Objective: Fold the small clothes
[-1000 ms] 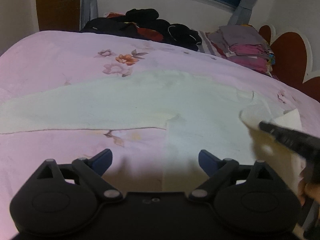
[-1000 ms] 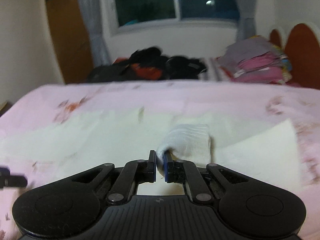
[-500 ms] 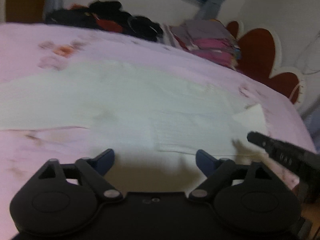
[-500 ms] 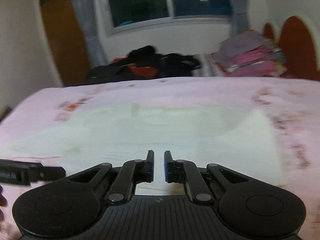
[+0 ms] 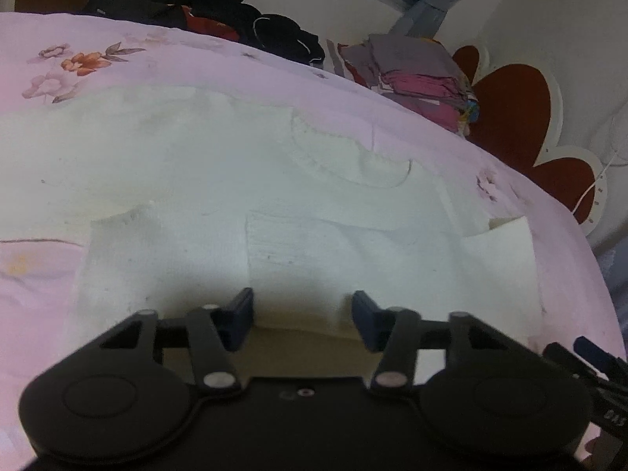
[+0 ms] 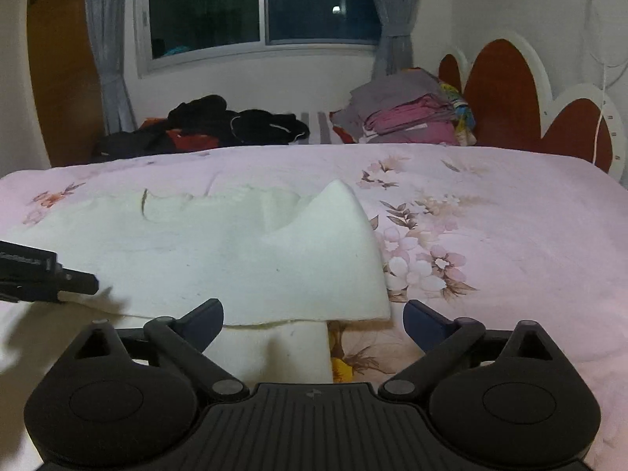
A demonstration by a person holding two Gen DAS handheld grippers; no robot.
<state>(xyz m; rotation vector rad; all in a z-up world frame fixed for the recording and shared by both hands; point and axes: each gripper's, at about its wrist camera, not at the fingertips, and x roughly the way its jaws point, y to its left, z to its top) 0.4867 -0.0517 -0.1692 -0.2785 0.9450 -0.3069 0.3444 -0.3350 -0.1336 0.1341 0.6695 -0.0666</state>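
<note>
A white long-sleeved garment (image 5: 204,165) lies spread on the pink floral bedspread (image 5: 59,62), with one sleeve folded over its body. In the right wrist view the garment (image 6: 243,259) has a folded-over part that stands up in a peak. My left gripper (image 5: 302,314) is open, its fingers astride the garment's near hem, holding nothing. My right gripper (image 6: 314,318) is open and empty over the garment's near right corner. The left gripper also shows at the left edge of the right wrist view (image 6: 59,274).
A pile of dark clothes (image 6: 204,125) and a stack of folded grey and pink clothes (image 6: 404,117) lie at the far side of the bed. A red and white headboard (image 6: 530,102) stands on the right. The bed's right edge (image 5: 588,267) is close.
My right gripper let go of the sleeve, opened wide and drew back to the garment's near right corner. My left gripper moved right and lower onto the near hem.
</note>
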